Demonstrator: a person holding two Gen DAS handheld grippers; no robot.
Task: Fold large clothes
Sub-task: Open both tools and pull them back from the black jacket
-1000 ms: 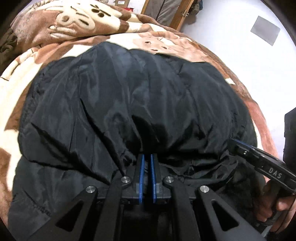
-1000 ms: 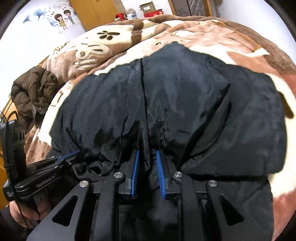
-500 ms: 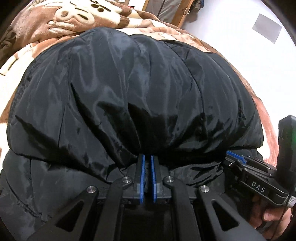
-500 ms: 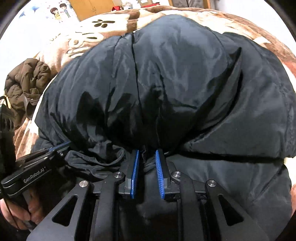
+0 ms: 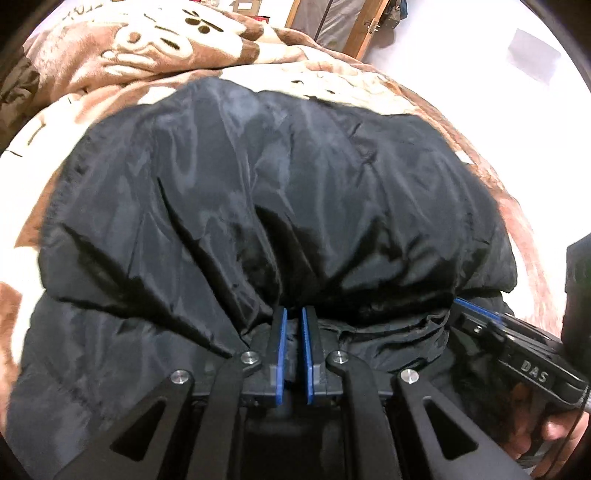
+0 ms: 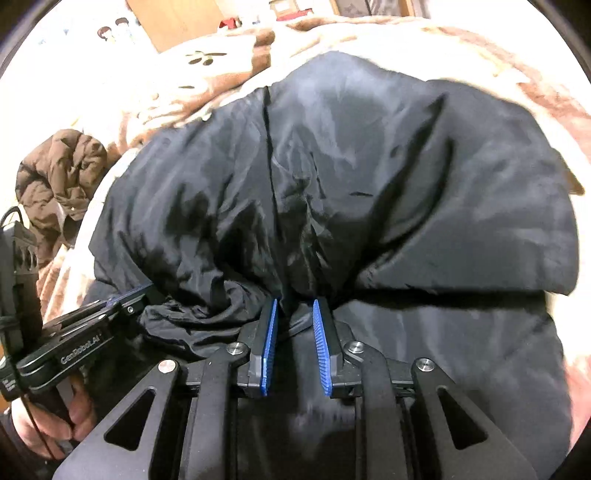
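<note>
Both hand-held grippers work at the near edge of a black padded jacket (image 5: 288, 192) that lies folded over itself on a bed. Left gripper (image 5: 293, 321) has its blue pads pressed almost together, pinching a fold of the black fabric at the edge of the upper layer. Right gripper (image 6: 294, 314) is opening its jaws; a fold of the jacket is between the blue pads, but a gap shows on both sides, so they do not press on it now.

Under the jacket lies a large brown and cream blanket (image 5: 122, 55) with a cartoon bear pattern, which covers the whole bed. The jacket takes most of both views and hides the middle of the blanket. At the left edge of the right wrist view, a crumpled brown puffer coat (image 6: 61, 173) lies beside the bed. Behind the bed stand a wooden door frame (image 5: 369, 33) and a white wall (image 5: 461, 66).

Each gripper shows in the other's view, held by a hand (image 6: 48, 421) that is partly cut off by the picture's edge. The right wrist view is blurred and overexposed at the far side, so small things on the shelf there are hard to make out.
</note>
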